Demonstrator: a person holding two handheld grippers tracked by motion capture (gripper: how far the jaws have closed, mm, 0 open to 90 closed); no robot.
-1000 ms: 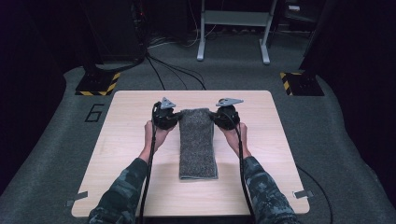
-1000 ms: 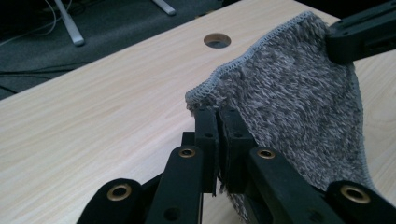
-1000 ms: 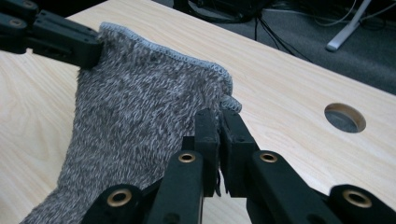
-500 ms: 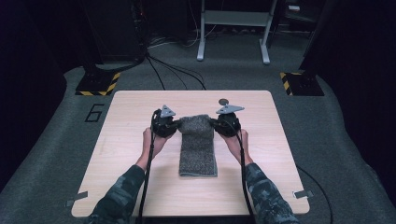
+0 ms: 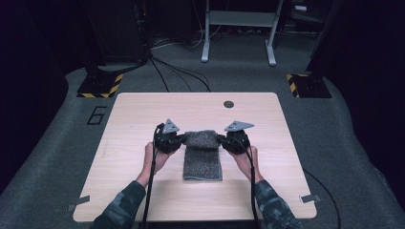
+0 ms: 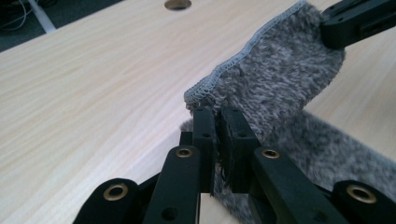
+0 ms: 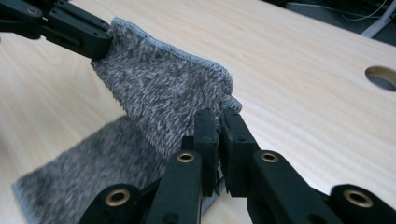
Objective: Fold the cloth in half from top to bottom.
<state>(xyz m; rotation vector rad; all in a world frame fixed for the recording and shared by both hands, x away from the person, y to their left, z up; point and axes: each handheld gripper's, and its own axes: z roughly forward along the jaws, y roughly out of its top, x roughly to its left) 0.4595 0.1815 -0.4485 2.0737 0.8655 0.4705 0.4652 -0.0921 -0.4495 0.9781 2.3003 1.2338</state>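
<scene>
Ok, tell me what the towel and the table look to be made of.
Towel: soft terry or microfibre cloth, by the look; mottled grey looped pile, matte, with a paler stitched hem along the edge. It bends limply between the grippers.

Table: likely laminate or veneered board rather than solid wood; pale, even grain lines, smooth low-sheen surface, rounded corners and a round cable hole.

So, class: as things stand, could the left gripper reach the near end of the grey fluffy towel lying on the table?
Probably not yet: the left gripper is shut on the grey fluffy towel's far corner, so it must let go first; the wooden table beside the near end looks free.
</scene>
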